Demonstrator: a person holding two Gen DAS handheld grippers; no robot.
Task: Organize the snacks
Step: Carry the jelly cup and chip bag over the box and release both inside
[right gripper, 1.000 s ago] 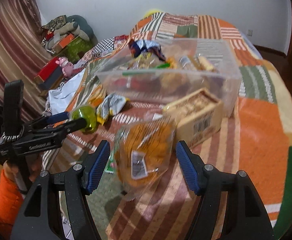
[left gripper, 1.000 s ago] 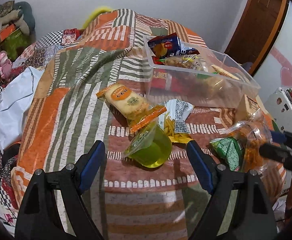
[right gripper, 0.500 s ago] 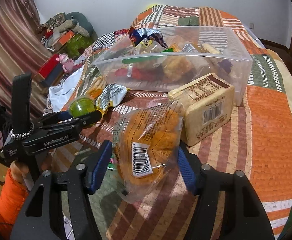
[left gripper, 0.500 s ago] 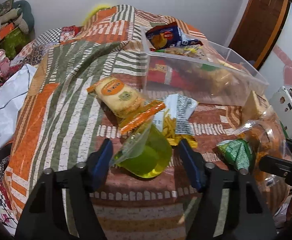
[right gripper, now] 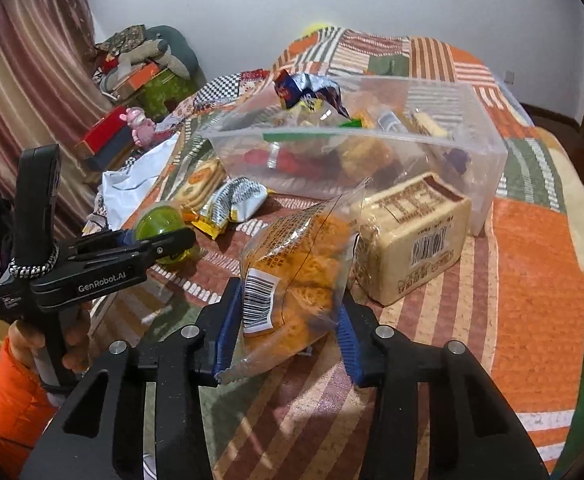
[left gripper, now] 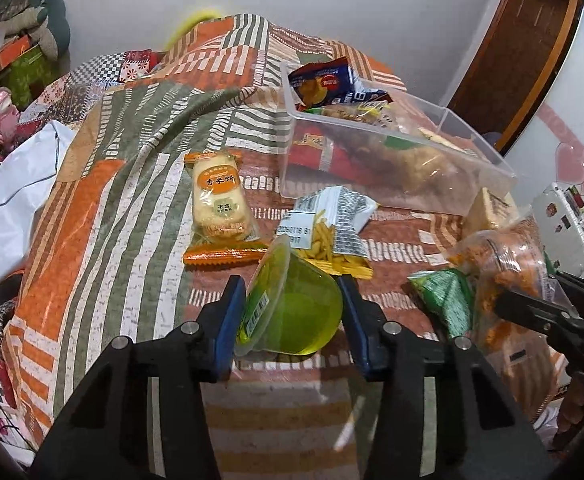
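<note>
Both grippers have just been closing and each now has a snack between its blue pads. Left gripper [left gripper: 289, 312] pinches a tipped green translucent plastic jelly cup [left gripper: 296, 312], one pad against its printed foil lid and the other against its rounded bottom. Right gripper [right gripper: 287, 330] clamps a clear crinkly bag of orange fried snacks [right gripper: 300, 268] by its lower part, the barcode label facing the camera; in the left wrist view the same bag [left gripper: 504, 256] shows at the right edge with black fingers closed on it.

Everything lies on a patchwork bedspread of orange, green and brown stripes [left gripper: 103, 216]. Just beyond the jelly cup lie a silver-and-yellow packet of crisp sticks [left gripper: 332, 228] and, to its left, an orange-ended clear wrapper of pale rice crackers [left gripper: 219, 196]. A small green foil pouch [left gripper: 444, 300] lies between the cup and the orange bag. Farther off stands a clear rectangular plastic storage bin [right gripper: 488, 168], already holding mixed snacks, with a blue packet [right gripper: 308, 92] sticking up above its far left corner. A beige wrapped block of bread-like cake with brown print [right gripper: 412, 236] lies against the bin's near wall, just right of the orange bag and touching it.

An orange sleeve [right gripper: 7, 408] and a hand [right gripper: 67, 344] show at the lower left of the right wrist view, holding the left gripper's handle.
</note>
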